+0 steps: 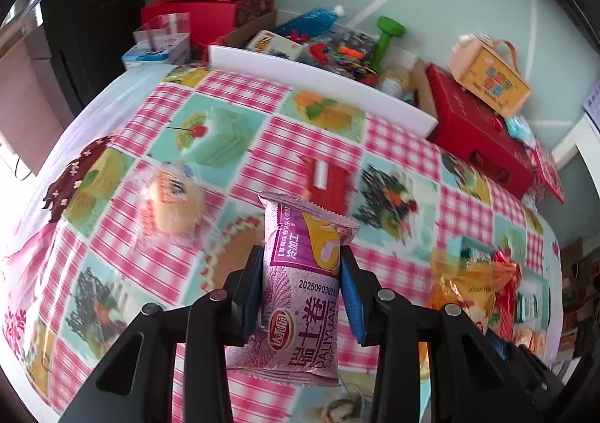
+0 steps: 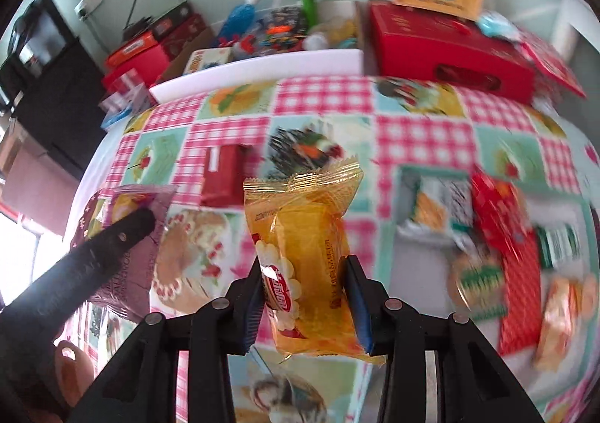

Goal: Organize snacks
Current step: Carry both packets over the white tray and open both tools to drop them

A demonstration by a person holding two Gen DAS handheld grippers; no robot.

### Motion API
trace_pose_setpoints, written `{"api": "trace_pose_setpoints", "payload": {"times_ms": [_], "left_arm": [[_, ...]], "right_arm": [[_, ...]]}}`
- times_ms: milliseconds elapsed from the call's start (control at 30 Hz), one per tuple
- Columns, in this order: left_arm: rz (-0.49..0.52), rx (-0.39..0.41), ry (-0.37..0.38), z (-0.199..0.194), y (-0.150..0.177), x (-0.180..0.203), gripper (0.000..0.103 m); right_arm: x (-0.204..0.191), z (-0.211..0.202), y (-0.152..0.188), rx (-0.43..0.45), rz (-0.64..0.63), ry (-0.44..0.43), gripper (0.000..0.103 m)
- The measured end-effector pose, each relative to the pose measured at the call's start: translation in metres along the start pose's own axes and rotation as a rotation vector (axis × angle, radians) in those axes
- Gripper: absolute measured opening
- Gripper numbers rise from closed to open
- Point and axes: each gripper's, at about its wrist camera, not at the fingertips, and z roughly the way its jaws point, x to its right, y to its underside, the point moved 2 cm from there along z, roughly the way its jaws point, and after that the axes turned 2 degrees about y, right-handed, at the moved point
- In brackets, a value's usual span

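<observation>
Bun [image 1: 174,200] shows in left wrist view only.

The purple snack packet [image 1: 300,288] is a matt-looking foil film with crimped, serrated end seals. The yellow snack packet [image 2: 307,265] is glossy, see-through plastic that catches the light, its ends crimped too. The tablecloth [image 1: 232,130] looks like smooth, faintly shiny printed sheet; cloth or vinyl I can't tell. The left gripper [image 1: 302,273] and right gripper [image 2: 303,284] are matt black plastic with ribbed blue pads and dull metal pins. The red box [image 1: 476,134] seems smooth card.
</observation>
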Motion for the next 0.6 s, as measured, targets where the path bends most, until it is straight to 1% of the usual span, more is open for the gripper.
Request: {"api": "trace_pose_setpoints", "payload": {"times_ms": [67,167,233,333,400,467,600], "left_arm": [[0.02,0.003,0.024,-0.002,0.004,0.012,0.04],[0.056,0.025,0.028,-0.008,0.006,0.028,0.04],[0.075,0.03,0.043,-0.012,0.009,0.038,0.04],[0.118,0.026,0.064,-0.012,0.016,0.058,0.04],[0.144,0.015,0.097,-0.01,0.021,0.072,0.04],[0.177,0.004,0.147,-0.008,0.027,0.088,0.04],[0.237,-0.013,0.185,-0.001,0.037,0.116,0.04]], "right_arm": [[0.011,-0.005,0.009,0.01,0.022,0.022,0.043],[0.028,-0.014,0.019,0.026,0.068,0.031,0.043],[0.04,-0.02,0.023,0.037,0.103,0.034,0.043],[0.058,-0.031,0.025,0.066,0.132,0.066,0.043],[0.071,-0.038,0.026,0.086,0.153,0.065,0.043],[0.092,-0.044,0.026,0.103,0.2,0.062,0.043],[0.137,-0.053,0.028,0.126,0.296,0.135,0.043]]}}
